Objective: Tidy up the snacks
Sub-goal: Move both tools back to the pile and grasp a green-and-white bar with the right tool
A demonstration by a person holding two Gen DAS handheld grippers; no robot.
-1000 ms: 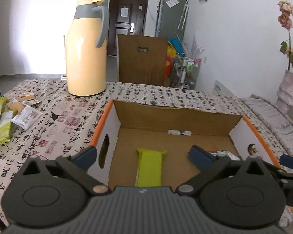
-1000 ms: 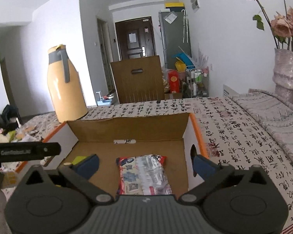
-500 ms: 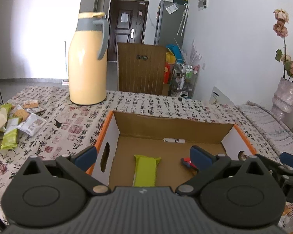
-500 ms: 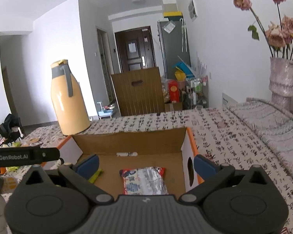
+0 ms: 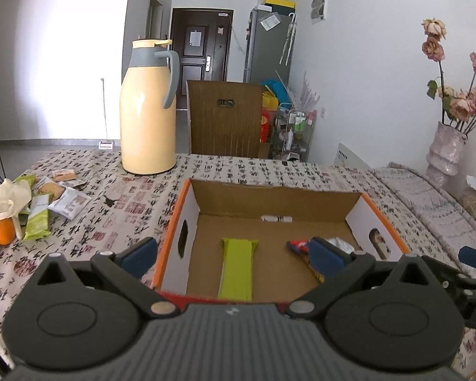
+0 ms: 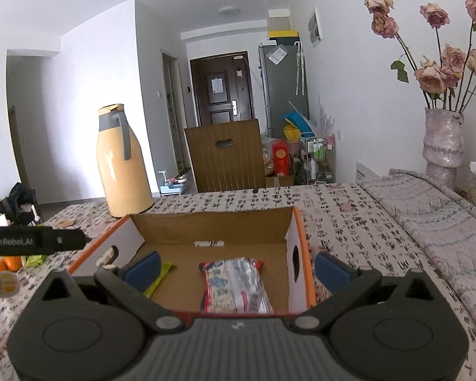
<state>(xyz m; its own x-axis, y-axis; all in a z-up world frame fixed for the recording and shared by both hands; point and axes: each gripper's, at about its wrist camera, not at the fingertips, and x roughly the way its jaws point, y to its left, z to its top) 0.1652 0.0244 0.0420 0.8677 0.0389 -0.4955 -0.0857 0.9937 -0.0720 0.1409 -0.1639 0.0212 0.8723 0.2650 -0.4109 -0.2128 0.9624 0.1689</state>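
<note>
An open cardboard box (image 5: 187, 209) (image 6: 296, 238) with orange edges stands on the patterned tablecloth. Inside lie a green snack bar (image 5: 237, 266) (image 6: 159, 277) on the left and a red-and-silver snack packet (image 6: 234, 285) (image 5: 301, 247) on the right. My left gripper (image 5: 233, 254) hangs open above the box's near edge, nothing between its fingers. My right gripper (image 6: 238, 268) is likewise open and empty above the near edge, over the packet. Several more snack packets (image 5: 50, 200) lie in a loose heap at the table's left.
A tall yellow thermos jug (image 5: 147, 108) (image 6: 122, 162) stands behind the box to the left. Oranges (image 5: 0, 238) sit at the left edge. A vase of dried roses (image 6: 442, 139) stands far right. A wooden chair back (image 5: 225, 117) rises behind the table.
Both grippers have drawn back and risen from the box, leaving the green bar and the red packet lying inside. More of the table shows in both views.
</note>
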